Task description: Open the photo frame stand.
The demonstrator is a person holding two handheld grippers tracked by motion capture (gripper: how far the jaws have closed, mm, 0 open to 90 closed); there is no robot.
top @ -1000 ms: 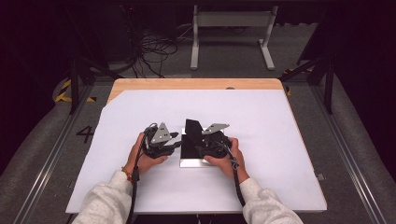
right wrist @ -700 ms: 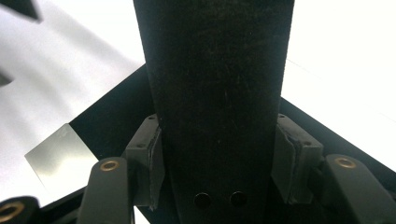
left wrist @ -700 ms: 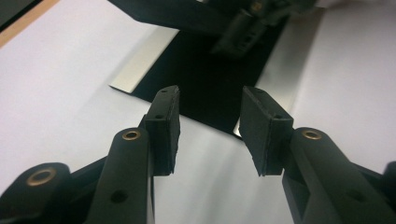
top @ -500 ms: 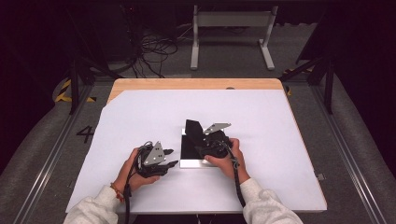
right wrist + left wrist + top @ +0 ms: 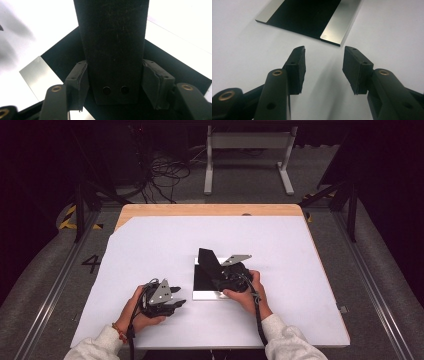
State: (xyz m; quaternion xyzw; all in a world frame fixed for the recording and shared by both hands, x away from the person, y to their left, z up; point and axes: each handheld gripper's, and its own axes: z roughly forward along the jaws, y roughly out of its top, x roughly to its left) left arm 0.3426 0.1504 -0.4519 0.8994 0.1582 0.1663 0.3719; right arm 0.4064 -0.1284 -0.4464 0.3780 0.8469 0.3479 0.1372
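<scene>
Felt-black upright slab (image 5: 112, 50) between right tongs (image 5: 113, 85)

White sheet (image 5: 150, 250) covering wooden table (image 5: 200, 210), wood strip showing at far edge. Grey carpet floor (image 5: 40, 270) lying around table, number 4 (image 5: 91, 263) marked at left. Black cables (image 5: 162, 170) tangling on floor behind. Grey metal stand (image 5: 247, 150) standing at back. Room staying dark beyond.
</scene>
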